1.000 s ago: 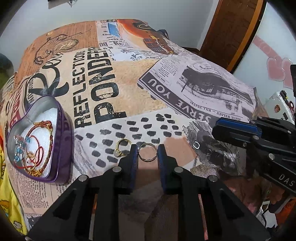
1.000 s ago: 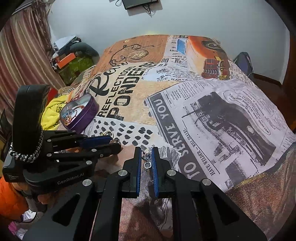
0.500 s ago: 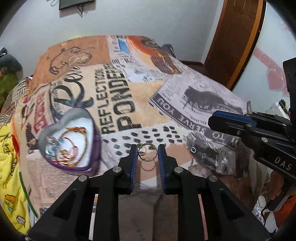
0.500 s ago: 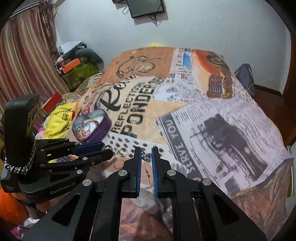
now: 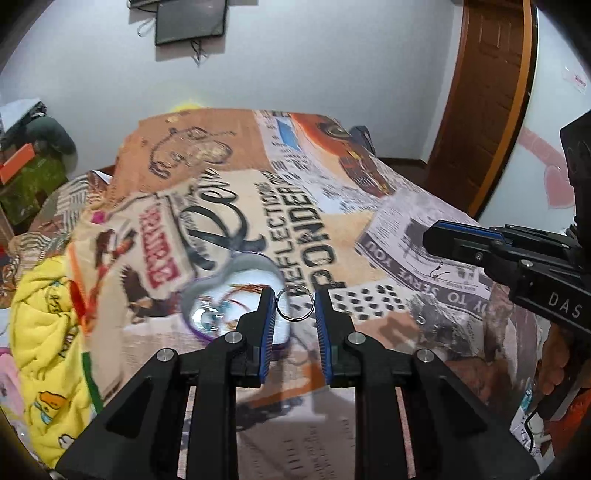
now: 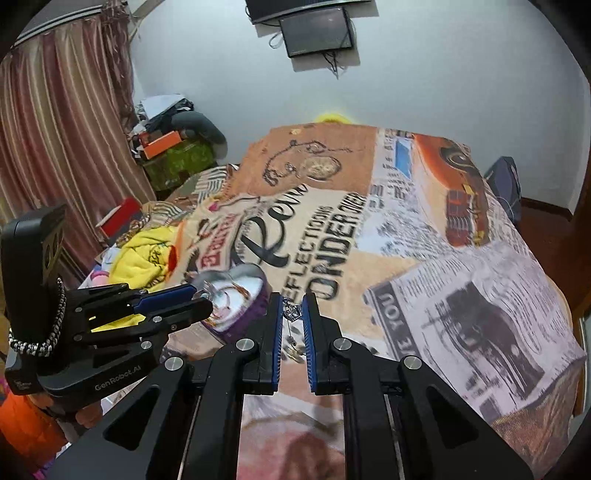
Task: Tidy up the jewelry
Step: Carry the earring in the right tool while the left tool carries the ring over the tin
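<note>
Bedroom, white walls, a dark screen (image 6: 317, 31) mounted high on the far wall and a striped curtain (image 6: 55, 122) at the left of the right wrist view; a wooden door (image 5: 491, 92) stands at the right of the left wrist view; the working surface is a bed covered by a printed blanket (image 5: 332, 221) of newspaper and lettering motifs; a yellow cloth (image 5: 48, 317) lies bunched at the blanket's left edge.

A heart-shaped purple tin (image 5: 240, 266) with a pale lining sits on the blanket; inside it lie red and gold chains, blurred, which cannot be itemised.

The left gripper (image 5: 294, 304) is clamped on a thin silver ring (image 5: 295, 304), pinched edge to edge between the blue pads; the ring is held clear of the blanket, and in this view it sits just right of the tin's near rim; whether it is over the tin or just beside it cannot be told.

The right gripper (image 6: 292, 312) is closed upon a small silver earring (image 6: 291, 314), caught near the fingertips, with a fine dangling part hanging down between the fingers; it is raised off the blanket, just right of the tin.

In the left wrist view, another small hook earring (image 5: 437, 271) lies on the newspaper print below the right gripper; a small metal piece (image 5: 421, 320), too small to identify, rests nearer the blanket's front edge.
</note>
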`<action>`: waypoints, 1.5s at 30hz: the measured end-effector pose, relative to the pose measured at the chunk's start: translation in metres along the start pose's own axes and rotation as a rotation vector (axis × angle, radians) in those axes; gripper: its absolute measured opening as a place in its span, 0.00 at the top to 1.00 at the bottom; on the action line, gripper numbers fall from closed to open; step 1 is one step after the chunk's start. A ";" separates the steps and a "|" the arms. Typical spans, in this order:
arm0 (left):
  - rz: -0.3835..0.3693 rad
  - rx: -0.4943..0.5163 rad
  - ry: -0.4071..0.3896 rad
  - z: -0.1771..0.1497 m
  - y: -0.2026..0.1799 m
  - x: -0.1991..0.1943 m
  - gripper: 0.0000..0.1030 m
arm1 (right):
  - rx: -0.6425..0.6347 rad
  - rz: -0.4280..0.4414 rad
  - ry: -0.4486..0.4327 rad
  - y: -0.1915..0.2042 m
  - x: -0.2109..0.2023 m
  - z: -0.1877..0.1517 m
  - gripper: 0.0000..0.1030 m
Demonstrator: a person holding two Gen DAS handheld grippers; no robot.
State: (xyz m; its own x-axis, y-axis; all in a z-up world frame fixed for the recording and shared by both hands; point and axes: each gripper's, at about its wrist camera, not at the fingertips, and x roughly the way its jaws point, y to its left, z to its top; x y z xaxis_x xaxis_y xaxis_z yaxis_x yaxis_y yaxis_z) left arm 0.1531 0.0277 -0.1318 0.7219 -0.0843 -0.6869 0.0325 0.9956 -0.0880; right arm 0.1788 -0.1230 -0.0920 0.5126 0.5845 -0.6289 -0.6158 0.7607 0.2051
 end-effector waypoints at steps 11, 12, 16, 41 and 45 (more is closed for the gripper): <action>0.046 -0.046 -0.045 0.005 0.048 -0.015 0.80 | -0.024 0.072 -0.027 0.036 0.021 0.021 0.91; 0.047 -0.050 -0.047 0.005 0.051 -0.015 0.80 | -0.027 0.077 -0.027 0.040 0.023 0.022 0.91; 0.050 -0.054 -0.051 0.007 0.059 -0.013 0.80 | -0.041 0.096 -0.018 0.049 0.036 0.026 0.91; -0.035 -0.044 0.066 -0.009 0.066 0.041 0.80 | -0.024 0.105 0.099 0.042 0.095 0.014 0.91; -0.024 -0.052 0.060 -0.009 0.069 0.040 0.80 | -0.028 0.109 0.110 0.043 0.099 0.013 0.91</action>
State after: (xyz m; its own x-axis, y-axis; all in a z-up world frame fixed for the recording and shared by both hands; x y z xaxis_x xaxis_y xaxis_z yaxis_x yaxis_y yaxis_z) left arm 0.1779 0.0931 -0.1721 0.6786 -0.1121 -0.7259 0.0123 0.9899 -0.1414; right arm 0.2112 -0.0285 -0.1355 0.3742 0.6274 -0.6829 -0.6811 0.6857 0.2567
